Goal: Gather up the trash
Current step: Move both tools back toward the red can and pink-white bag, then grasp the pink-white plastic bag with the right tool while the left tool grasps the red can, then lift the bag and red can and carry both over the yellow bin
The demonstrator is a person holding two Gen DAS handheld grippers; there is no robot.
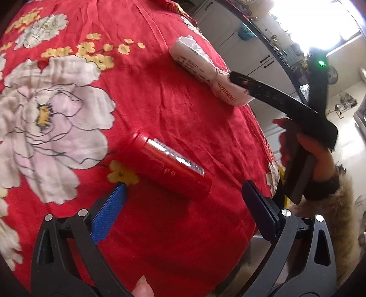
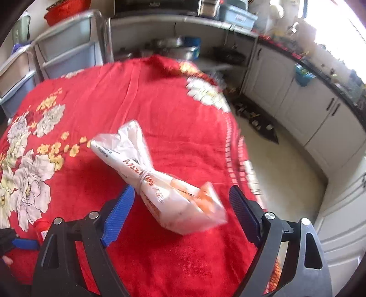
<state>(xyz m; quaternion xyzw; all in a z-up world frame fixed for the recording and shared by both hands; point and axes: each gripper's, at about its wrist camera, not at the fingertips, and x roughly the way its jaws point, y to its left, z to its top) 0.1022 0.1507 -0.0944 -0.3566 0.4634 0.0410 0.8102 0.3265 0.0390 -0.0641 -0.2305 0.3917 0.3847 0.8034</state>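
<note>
Right wrist view: right tongs (image 2: 180,214) tilted down, spread around bag (image 2: 160,182).

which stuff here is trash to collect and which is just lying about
For the job:
- red cylindrical can lying on its side, between the open left gripper fingers
- white printed plastic bag tied with a band, between the open right gripper fingers

Just there:
- red floral tablecloth
- white kitchen cabinets
- red basket on the shelf
</note>
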